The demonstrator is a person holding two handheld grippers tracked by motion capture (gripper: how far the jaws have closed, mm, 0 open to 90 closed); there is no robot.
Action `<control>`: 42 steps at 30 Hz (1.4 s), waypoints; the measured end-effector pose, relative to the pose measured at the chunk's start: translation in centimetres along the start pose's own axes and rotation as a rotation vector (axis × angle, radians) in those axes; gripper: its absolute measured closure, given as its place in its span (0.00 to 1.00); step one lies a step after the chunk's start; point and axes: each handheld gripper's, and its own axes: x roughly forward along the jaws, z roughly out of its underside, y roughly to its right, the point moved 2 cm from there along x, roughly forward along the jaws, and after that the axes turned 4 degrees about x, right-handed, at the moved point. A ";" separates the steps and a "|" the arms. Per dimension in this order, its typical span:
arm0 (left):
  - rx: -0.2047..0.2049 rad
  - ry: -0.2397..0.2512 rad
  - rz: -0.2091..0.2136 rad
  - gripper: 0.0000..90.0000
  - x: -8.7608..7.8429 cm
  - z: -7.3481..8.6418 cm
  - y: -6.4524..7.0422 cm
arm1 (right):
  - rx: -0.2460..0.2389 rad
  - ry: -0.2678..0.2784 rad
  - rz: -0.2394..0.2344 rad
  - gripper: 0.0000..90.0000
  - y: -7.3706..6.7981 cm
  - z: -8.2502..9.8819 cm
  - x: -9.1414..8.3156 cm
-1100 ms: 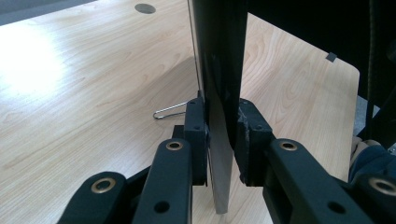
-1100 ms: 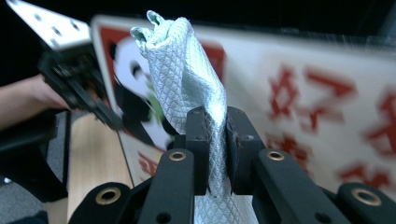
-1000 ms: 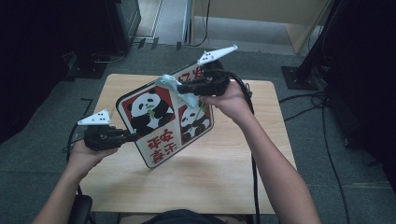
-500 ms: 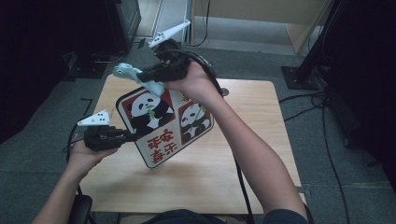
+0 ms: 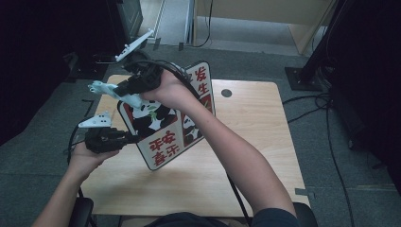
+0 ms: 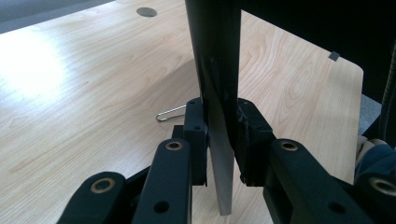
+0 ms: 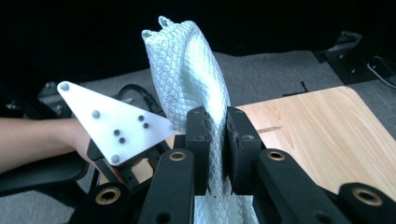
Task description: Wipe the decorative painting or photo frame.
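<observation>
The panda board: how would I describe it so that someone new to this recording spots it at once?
On the wooden table, look between the person's two hands. The left gripper clamps the edge of a flat board held tilted above the tabletop, while the right gripper holds a pale cloth near its upper edge. It alone bears cartoon pandas and red Chinese characters on white.

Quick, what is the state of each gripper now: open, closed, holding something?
Left gripper: closed on the edge of the panda board, held upright.
Right gripper: closed on a pale quilted cloth.
</observation>
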 end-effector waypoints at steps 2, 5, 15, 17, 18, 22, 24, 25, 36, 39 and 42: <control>0.002 -0.001 0.000 0.85 0.0 0.0 0.0 | -0.011 -0.004 -0.003 0.90 -0.4 -0.2 0.3; -0.002 -0.001 -0.003 0.85 0.0 0.0 0.0 | -0.019 -0.019 -0.010 0.90 -0.8 -0.2 0.8; -0.014 -0.002 -0.004 0.86 0.0 -0.1 0.1 | -0.011 -0.011 -0.024 0.90 -0.4 0.3 0.8; -0.014 -0.003 -0.003 0.86 0.0 -0.1 0.1 | -0.006 -0.008 -0.026 0.90 -0.2 0.4 0.8; -0.014 -0.003 -0.002 0.86 0.0 -0.1 0.1 | -0.001 -0.006 -0.026 0.90 -0.1 0.4 0.7; -0.012 -0.006 -0.002 0.86 0.0 0.0 0.1 | 0.017 -0.001 -0.036 0.90 0.5 0.6 0.4; -0.010 -0.007 -0.002 0.86 0.0 0.0 0.0 | 0.025 0.002 -0.035 0.90 0.9 0.7 0.1; -0.010 -0.006 -0.002 0.86 0.0 0.0 0.1 | 0.029 0.004 -0.039 0.90 1.1 0.8 0.1; -0.016 -0.001 -0.008 0.85 0.0 0.0 0.1 | 0.043 0.018 -0.027 0.90 2.2 1.4 -0.9; -0.016 0.000 -0.008 0.85 0.0 0.0 0.1 | 0.045 0.027 -0.024 0.90 2.5 1.6 -1.1; -0.017 0.002 -0.009 0.85 0.0 0.1 0.1 | 0.048 0.029 -0.019 0.90 2.7 1.8 -1.4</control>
